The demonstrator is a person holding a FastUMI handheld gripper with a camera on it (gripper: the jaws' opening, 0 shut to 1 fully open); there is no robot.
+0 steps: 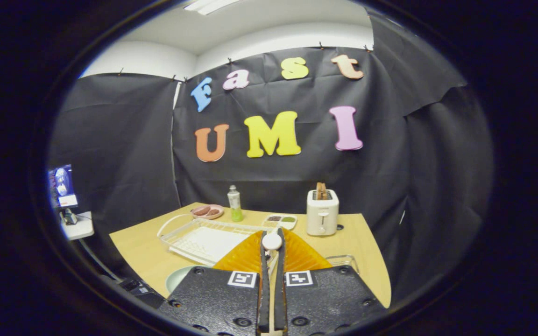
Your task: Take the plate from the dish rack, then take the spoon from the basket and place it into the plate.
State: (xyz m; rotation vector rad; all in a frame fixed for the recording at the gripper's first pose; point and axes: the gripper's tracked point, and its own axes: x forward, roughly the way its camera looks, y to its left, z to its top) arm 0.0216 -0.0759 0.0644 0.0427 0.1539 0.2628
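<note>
The spoon sits pinched between the two fingers of the gripper. Its white rounded end pokes up just past the fingertips, and the rest of it runs down the narrow gap between the black pads, which are drawn close together on it. The spoon is held up off the table, so it is already out of the basket.

The plate appears to be the pale green round dish lying flat on the table just beside the left finger block, low and near. Part of it is hidden behind the gripper. If that is the plate, it is already out of the dish rack, which stands empty a little further ahead, a white wire tray on the wooden table.

A clear wire basket peeks out beside the right finger block, mostly hidden.

By this reading the first step is done and the spoon is lifted; what remains is to carry the spoon over to the plate, lower it and let go.

Further back on the table stand a pink dish, a green bottle, a small white tray and a white toaster.
</note>
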